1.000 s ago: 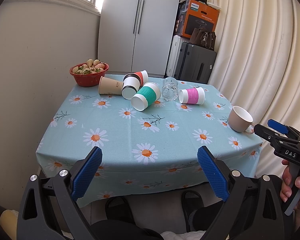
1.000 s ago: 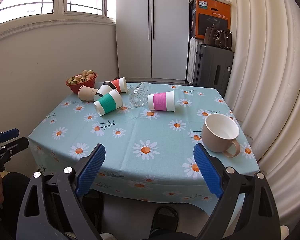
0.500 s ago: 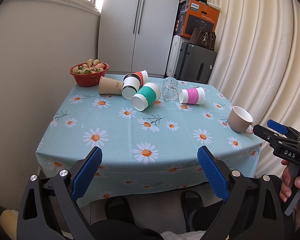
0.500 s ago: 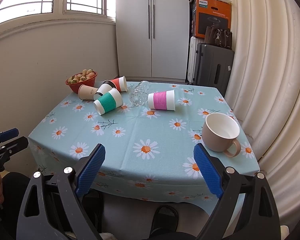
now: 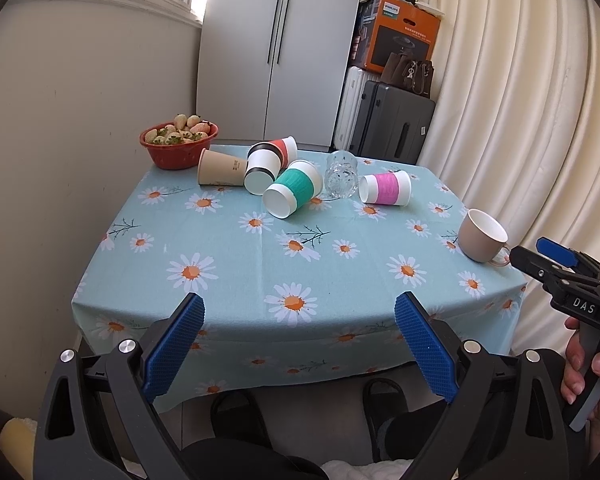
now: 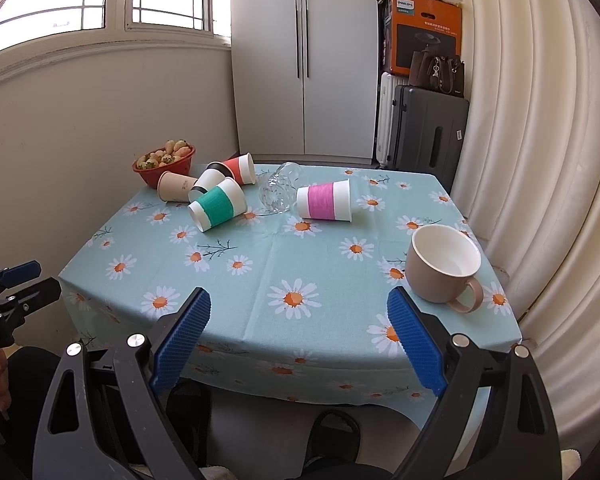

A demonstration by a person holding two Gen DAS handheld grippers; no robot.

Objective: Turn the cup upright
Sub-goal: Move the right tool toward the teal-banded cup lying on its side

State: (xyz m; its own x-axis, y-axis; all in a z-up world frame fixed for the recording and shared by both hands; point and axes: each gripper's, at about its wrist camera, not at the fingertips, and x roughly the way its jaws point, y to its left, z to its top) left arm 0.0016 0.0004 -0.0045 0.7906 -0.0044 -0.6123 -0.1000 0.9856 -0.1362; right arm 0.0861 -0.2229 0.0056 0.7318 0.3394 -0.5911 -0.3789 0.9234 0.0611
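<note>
Several cups lie on their sides at the far part of the daisy tablecloth (image 5: 228, 256): a tan paper cup (image 5: 220, 167), a black-banded cup (image 5: 262, 168), a red-banded cup (image 5: 284, 147), a green-banded cup (image 5: 294, 194), a clear glass (image 5: 341, 174) and a pink-banded cup (image 5: 386, 188). A beige mug (image 6: 444, 270) stands upright near the right edge. My left gripper (image 5: 300, 344) is open and empty, held before the table's near edge. My right gripper (image 6: 300, 340) is open and empty, also before the near edge, with the mug just beyond its right finger.
A red bowl of strawberries (image 5: 179, 144) sits at the far left corner. A wall runs along the left, a white cabinet (image 5: 280, 48) behind, suitcases (image 5: 392, 120) and a curtain (image 5: 520, 100) on the right. Slippers (image 5: 240, 412) lie under the table.
</note>
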